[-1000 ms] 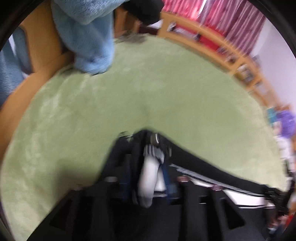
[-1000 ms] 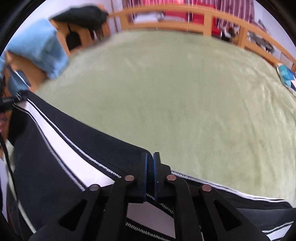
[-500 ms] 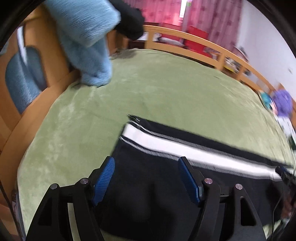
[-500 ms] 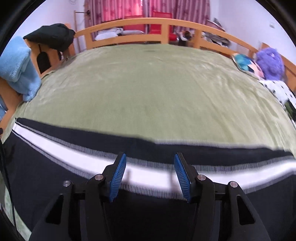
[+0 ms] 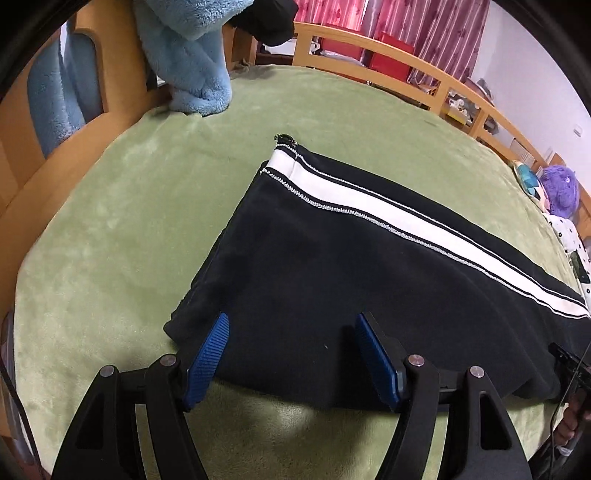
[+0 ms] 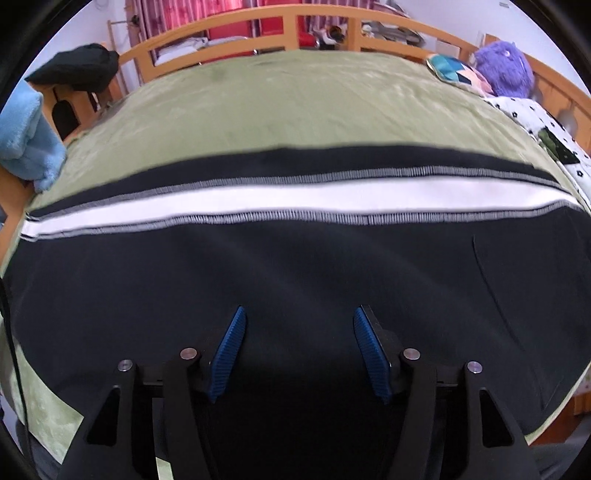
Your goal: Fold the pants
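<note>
Black pants with a white side stripe lie flat on a green bed cover, their hem end at the left. The same pants fill the lower half of the right wrist view. My left gripper stands open above the near edge of the hem end, nothing between its blue pads. My right gripper hovers over the black cloth farther along; its jaws are opening and no cloth is pinched between them. At the right edge of the left wrist view a hand holds the other tool.
A wooden bed rail runs round the far side. A blue fleece and a black garment hang at the left end. A purple plush toy and patterned pillows lie at the far right.
Both grippers let go of the pants and opened, then drew back toward the near edge. The pants, held up before, now lie spread flat on the bed.
</note>
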`<state>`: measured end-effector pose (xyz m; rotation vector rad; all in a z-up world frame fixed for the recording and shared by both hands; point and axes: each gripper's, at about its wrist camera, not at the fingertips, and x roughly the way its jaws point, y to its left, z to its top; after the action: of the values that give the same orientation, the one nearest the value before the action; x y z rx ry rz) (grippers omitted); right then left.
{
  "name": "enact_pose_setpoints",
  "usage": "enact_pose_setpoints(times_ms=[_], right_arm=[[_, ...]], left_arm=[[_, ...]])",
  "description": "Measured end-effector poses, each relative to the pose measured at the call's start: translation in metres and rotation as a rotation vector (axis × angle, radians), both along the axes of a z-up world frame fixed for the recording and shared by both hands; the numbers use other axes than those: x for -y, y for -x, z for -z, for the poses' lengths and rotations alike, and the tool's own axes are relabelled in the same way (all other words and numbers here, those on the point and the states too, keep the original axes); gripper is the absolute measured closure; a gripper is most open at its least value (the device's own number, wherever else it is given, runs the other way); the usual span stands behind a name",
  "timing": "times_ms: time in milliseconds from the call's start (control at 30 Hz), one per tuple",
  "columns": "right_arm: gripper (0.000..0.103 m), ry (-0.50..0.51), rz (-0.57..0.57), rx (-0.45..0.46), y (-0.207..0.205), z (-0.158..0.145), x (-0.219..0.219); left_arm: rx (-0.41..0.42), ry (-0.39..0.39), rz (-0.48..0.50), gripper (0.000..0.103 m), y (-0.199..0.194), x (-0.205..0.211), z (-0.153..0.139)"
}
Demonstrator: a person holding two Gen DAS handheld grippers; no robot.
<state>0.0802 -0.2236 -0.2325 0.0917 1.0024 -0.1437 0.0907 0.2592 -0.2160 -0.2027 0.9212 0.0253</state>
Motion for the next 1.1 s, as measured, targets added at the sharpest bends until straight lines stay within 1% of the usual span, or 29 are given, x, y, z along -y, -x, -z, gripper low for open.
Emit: enact_pose_setpoints(times_ms=[100, 167, 300, 433, 533, 700, 733, 767, 833, 867, 967, 1033, 1067, 1100], right_arm=[[0.041, 0.044, 0.024, 0.014, 0.008, 0.004, -0.008], [0.041, 0.049, 0.046, 0.017, 0.012, 0.002, -0.012], [0.041, 0.038, 0.073, 0.036, 0.023, -0.005, -0.017], [0.041, 0.036, 0.096, 0.066, 0.034, -0.009, -0.018], [0.041, 0.019, 0.104, 0.06, 0.039, -0.006, -0.018], [0.041, 0.023, 0.121, 0.082, 0.043, -0.005, -0.02], [0.041, 0.027, 0.118, 0.085, 0.044, -0.005, -0.02], [0.04, 0.027, 0.113, 0.086, 0.045, -0.004, -0.02], [0.037, 0.014, 0.092, 0.087, 0.046, -0.003, -0.021], [0.036, 0.007, 0.08, 0.087, 0.047, -0.003, -0.02], [0.035, 0.005, 0.062, 0.084, 0.05, -0.001, -0.022], [0.034, -0.011, 0.07, 0.086, 0.052, 0.0, -0.021], [0.029, -0.031, 0.075, 0.093, 0.054, -0.001, -0.019], [0.021, -0.056, 0.071, 0.102, 0.056, -0.001, -0.018]], left_arm=[[-0.009, -0.008, -0.004, 0.034, 0.0, 0.002, 0.002], [-0.01, 0.001, -0.006, 0.034, 0.001, 0.002, 0.0], [0.016, 0.048, -0.017, 0.034, 0.011, -0.003, -0.005], [0.023, 0.083, -0.024, 0.036, 0.019, -0.006, 0.004], [0.023, 0.073, -0.025, 0.036, 0.023, -0.004, 0.008], [0.024, 0.029, -0.029, 0.036, 0.03, 0.006, 0.013], [0.016, 0.038, -0.03, 0.035, 0.031, 0.006, 0.015], [0.002, 0.072, -0.028, 0.035, 0.031, 0.004, 0.019], [-0.03, 0.162, -0.019, 0.036, 0.03, -0.002, 0.028], [-0.028, 0.176, -0.019, 0.036, 0.03, -0.004, 0.03], [-0.015, 0.164, 0.004, 0.034, 0.031, -0.005, 0.03], [-0.008, 0.145, 0.006, 0.033, 0.032, -0.002, 0.031], [-0.009, 0.13, 0.015, 0.03, 0.033, 0.001, 0.031], [-0.011, 0.12, 0.022, 0.026, 0.034, 0.004, 0.031]])
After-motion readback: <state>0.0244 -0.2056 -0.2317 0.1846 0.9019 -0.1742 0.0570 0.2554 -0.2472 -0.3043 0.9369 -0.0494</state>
